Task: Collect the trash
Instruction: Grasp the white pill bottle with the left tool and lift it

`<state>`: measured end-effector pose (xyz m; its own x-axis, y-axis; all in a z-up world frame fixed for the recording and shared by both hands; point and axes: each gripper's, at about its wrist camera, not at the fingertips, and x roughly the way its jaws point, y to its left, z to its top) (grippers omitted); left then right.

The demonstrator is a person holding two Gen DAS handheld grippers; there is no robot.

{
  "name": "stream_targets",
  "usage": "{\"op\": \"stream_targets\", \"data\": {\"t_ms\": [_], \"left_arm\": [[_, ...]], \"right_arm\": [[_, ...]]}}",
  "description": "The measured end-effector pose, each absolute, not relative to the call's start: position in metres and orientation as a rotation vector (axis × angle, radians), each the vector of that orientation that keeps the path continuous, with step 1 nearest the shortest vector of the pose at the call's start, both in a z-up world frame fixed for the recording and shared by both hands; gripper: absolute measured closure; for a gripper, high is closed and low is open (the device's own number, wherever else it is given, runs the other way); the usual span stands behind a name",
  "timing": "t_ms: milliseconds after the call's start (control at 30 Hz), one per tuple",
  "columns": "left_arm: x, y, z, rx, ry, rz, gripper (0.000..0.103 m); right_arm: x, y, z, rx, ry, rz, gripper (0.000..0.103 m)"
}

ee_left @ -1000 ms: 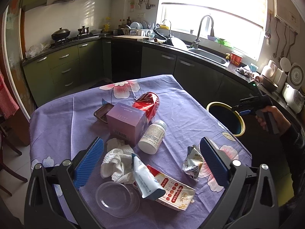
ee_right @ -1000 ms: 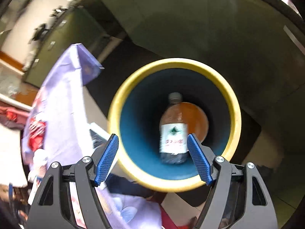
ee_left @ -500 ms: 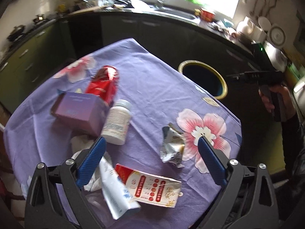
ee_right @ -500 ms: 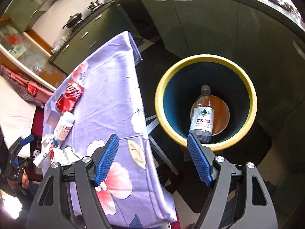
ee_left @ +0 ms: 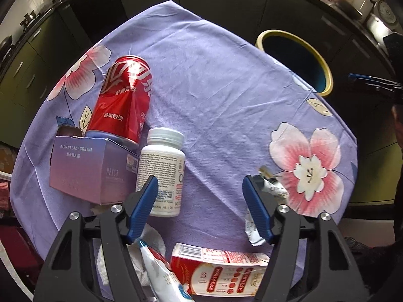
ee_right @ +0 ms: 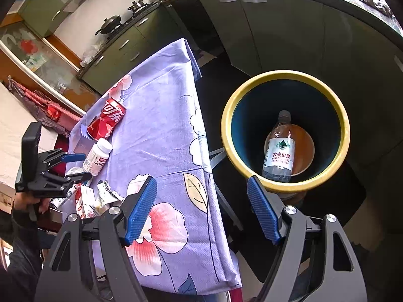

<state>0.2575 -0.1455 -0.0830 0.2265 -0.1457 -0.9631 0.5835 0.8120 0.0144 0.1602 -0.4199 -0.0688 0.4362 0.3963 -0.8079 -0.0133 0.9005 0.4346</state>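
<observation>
My left gripper is open and empty, low over the purple flowered tablecloth. A white pill bottle lies by its left finger, a crumpled silver wrapper by its right finger. A crushed red can, a purple cream box, a red-and-white carton, a tube and white tissue lie around. My right gripper is open and empty, above the table edge beside the yellow-rimmed bin, which holds a water bottle.
The bin also shows in the left wrist view beyond the table's far right edge. Dark kitchen cabinets stand behind the bin. A metal tin sits behind the box. The left gripper shows in the right wrist view.
My left gripper has dropped closer to the table, toward the pill bottle and wrapper. My right gripper has pulled back from over the bin toward the table edge.
</observation>
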Motion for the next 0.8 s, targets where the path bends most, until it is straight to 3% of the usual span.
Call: {"op": "stream_targets", "data": {"t_ms": [600, 800], "left_arm": [[0.28, -0.151, -0.1, 0.542, 1.234, -0.471, 0.037], [0.283, -0.153, -0.107, 0.564, 1.257, -0.476, 0.053]], "right_arm": [[0.163, -0.402, -0.076, 0.371, 1.118, 0.306, 0.029], [0.16, -0.398, -0.072, 0.362, 1.113, 0.317, 0.029]]}}
